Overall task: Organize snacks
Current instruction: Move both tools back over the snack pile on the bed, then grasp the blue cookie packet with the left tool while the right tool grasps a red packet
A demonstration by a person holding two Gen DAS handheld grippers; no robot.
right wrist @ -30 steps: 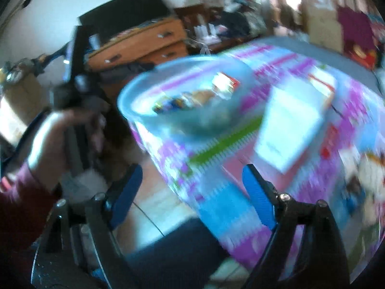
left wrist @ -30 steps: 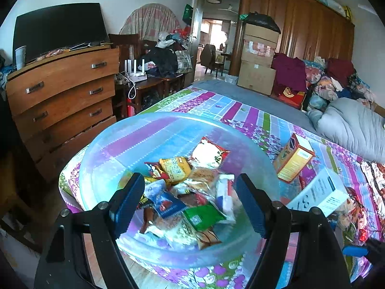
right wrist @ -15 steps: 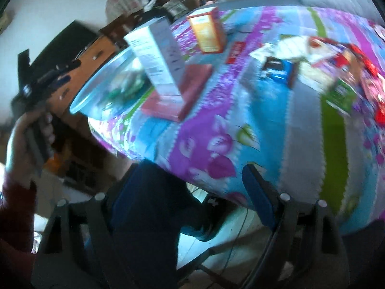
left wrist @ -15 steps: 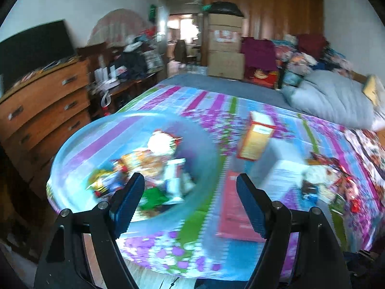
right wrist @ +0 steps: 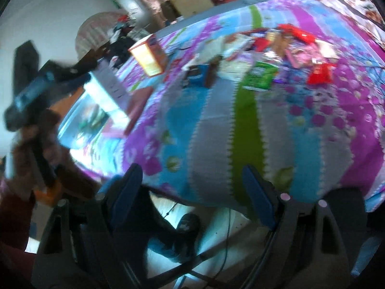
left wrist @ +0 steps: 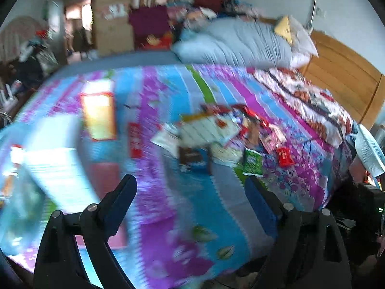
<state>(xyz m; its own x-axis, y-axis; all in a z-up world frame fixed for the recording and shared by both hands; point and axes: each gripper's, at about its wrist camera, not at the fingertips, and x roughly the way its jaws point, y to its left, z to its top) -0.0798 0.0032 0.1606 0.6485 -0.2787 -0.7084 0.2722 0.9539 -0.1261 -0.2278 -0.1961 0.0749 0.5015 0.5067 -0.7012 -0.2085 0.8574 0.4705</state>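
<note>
A pile of loose snack packets (left wrist: 231, 132) lies on the striped bedspread; it also shows in the right wrist view (right wrist: 272, 48), with a green packet (right wrist: 261, 75) and a red one (right wrist: 320, 74) at its near side. The clear bowl of snacks (right wrist: 89, 118) sits at the bed's left corner, blurred. An orange box (right wrist: 150, 56) and a white box (left wrist: 53, 149) stand between bowl and pile. My left gripper (left wrist: 190, 200) is open and empty above the bed. My right gripper (right wrist: 192, 187) is open and empty off the bed's near edge.
A flat red box (right wrist: 138, 106) lies beside the bowl. A grey duvet (left wrist: 240, 41) and pillows lie at the head of the bed by a wooden headboard (left wrist: 346, 77). Cardboard boxes (left wrist: 113, 24) stand beyond the bed. Cables lie on the floor below the right gripper.
Both grippers have swung right, away from the bowl and toward the pile of loose packets. Both stay open and empty. The views are motion-blurred.
</note>
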